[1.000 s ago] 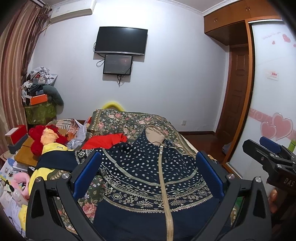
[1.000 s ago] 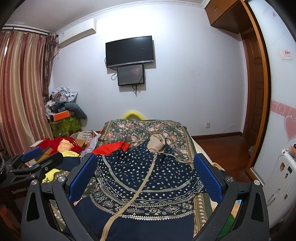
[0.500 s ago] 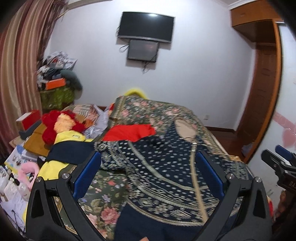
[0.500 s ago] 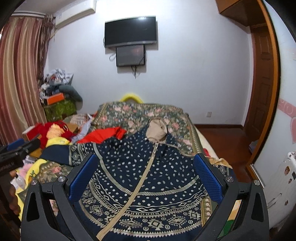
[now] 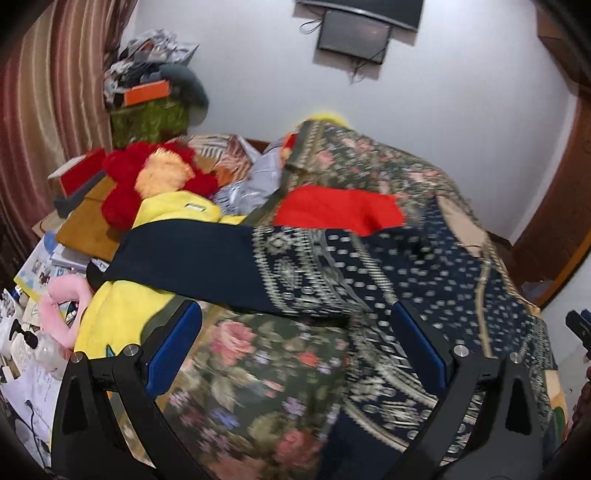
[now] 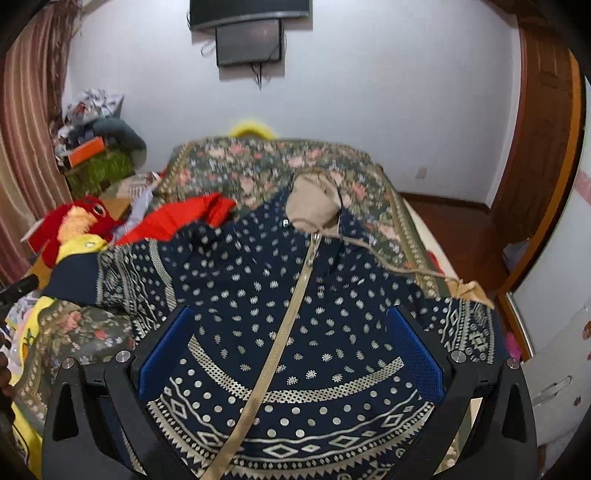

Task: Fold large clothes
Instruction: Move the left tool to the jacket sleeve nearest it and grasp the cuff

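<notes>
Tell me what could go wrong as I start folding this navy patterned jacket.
The jacket's left sleeve drapes off the bed over the yellow plush; pulling it may drag clutter along. The red cloth touches the jacket's shoulder and could get folded in. Both grippers, left and right, are open and hold nothing.

Bed's left edge crowded — red plush point(image 5: 147, 181), yellow bedding point(image 5: 122, 310); right side seemingly open floor point(image 6: 454, 221).

Left wrist: above bed point(image 5: 258, 373), facing left-forward | right wrist: centred above | shared: garment point(image 6: 295, 332), wall screen point(image 5: 354, 31).
</notes>
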`<act>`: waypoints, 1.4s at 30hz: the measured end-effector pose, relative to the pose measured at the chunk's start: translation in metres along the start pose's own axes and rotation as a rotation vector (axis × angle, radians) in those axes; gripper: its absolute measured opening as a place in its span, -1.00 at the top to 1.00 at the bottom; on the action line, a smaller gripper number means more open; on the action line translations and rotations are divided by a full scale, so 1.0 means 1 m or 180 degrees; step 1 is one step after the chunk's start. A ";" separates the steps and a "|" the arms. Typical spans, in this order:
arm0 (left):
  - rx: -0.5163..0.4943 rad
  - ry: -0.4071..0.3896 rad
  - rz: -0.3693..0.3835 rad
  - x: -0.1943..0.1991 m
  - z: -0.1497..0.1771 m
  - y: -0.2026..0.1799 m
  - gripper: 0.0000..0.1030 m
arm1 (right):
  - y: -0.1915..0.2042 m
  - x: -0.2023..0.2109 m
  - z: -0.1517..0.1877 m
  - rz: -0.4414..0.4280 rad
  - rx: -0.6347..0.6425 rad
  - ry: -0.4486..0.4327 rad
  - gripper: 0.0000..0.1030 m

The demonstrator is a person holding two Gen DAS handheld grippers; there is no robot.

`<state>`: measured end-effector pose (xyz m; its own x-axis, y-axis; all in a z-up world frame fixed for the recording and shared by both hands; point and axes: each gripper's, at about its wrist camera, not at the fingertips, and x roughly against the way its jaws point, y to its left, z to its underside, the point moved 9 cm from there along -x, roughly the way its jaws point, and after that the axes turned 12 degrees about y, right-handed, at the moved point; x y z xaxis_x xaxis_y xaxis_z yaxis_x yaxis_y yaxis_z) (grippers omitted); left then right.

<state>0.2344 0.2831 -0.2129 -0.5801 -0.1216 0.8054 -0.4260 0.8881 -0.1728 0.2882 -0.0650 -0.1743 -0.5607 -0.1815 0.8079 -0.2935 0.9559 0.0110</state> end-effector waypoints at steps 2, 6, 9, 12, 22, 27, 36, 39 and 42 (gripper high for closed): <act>0.0090 0.0120 0.0106 -0.018 -0.004 0.021 -1.00 | 0.001 -0.014 -0.001 -0.0029 0.0004 0.0136 -1.00; 0.0287 0.0332 0.0147 -0.046 -0.007 0.059 -1.00 | 0.001 -0.037 0.000 0.0048 0.0007 0.0348 -1.00; 0.0459 0.0526 0.0325 -0.068 -0.008 0.084 -1.00 | 0.001 -0.051 0.002 0.0070 0.0010 0.0484 -1.00; 0.0712 0.0686 0.0493 -0.088 -0.008 0.108 -1.00 | 0.002 -0.062 0.006 0.0025 -0.0025 0.0607 -1.00; 0.1312 0.0888 0.0923 -0.138 -0.022 0.153 -0.80 | 0.001 -0.067 0.008 0.0066 -0.0048 0.0660 -1.00; 0.1439 0.0808 0.0816 -0.151 -0.038 0.165 -0.52 | -0.006 -0.063 0.005 0.0085 -0.0107 0.0615 -1.00; 0.1208 0.0649 -0.0428 -0.149 -0.056 0.193 0.78 | -0.019 -0.054 0.006 0.0014 -0.0232 0.0580 -1.00; 0.1102 0.0537 -0.0499 -0.135 -0.069 0.184 0.89 | -0.028 -0.050 0.008 0.0004 -0.0275 0.0567 -1.00; 0.0868 0.0288 -0.0502 -0.106 -0.092 0.158 0.92 | -0.038 -0.044 0.007 -0.0008 -0.0323 0.0538 -1.00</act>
<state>0.2920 0.4771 -0.2732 -0.4333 -0.1974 0.8794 -0.6831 0.7084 -0.1776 0.3186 -0.0951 -0.2149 -0.4197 -0.1508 0.8951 -0.2105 0.9754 0.0656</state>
